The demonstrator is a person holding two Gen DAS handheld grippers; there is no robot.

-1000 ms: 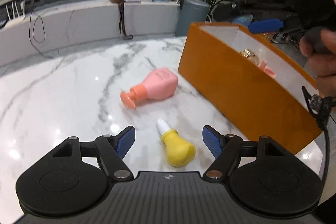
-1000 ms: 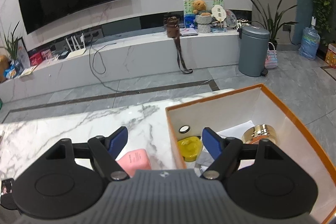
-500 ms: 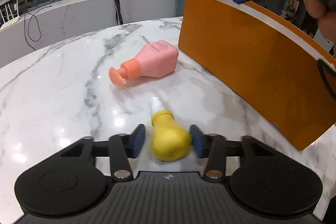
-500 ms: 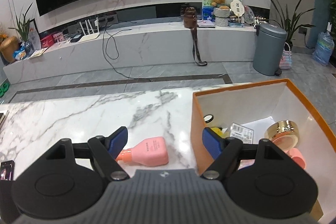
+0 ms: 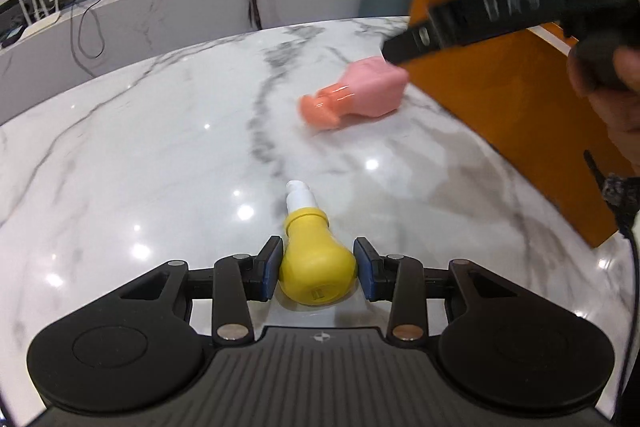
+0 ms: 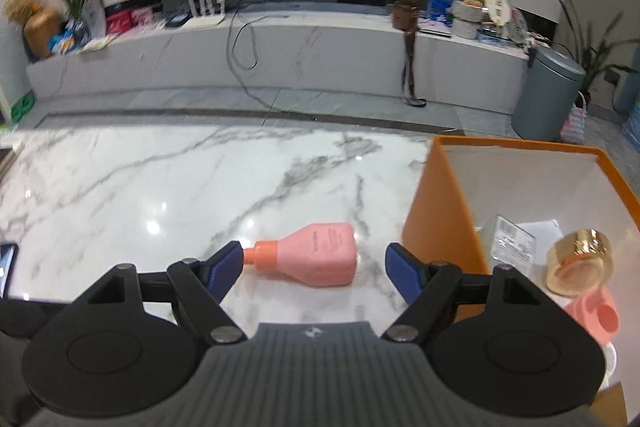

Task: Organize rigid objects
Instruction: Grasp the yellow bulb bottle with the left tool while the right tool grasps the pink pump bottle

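Yellow bottle (image 5: 318, 269), bulb-shaped smooth plastic with white nozzle, lies on the glossy marble worktop (image 5: 160, 147), clamped between the left gripper (image 5: 318, 269) jaws. Pink bottle (image 6: 316, 254) lies on its side between the right gripper (image 6: 314, 263) jaws, spread wide, untouched, beside the orange box (image 6: 436, 227).

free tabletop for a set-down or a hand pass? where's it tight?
Free: the marble table left of the pink bottle, out to its far edge; also the strip between pink bottle and yellow bottle. Tight: pink bottle lies close beside the orange box wall; the box floor holds a gold-lidded jar, a clear packet and pink pieces.
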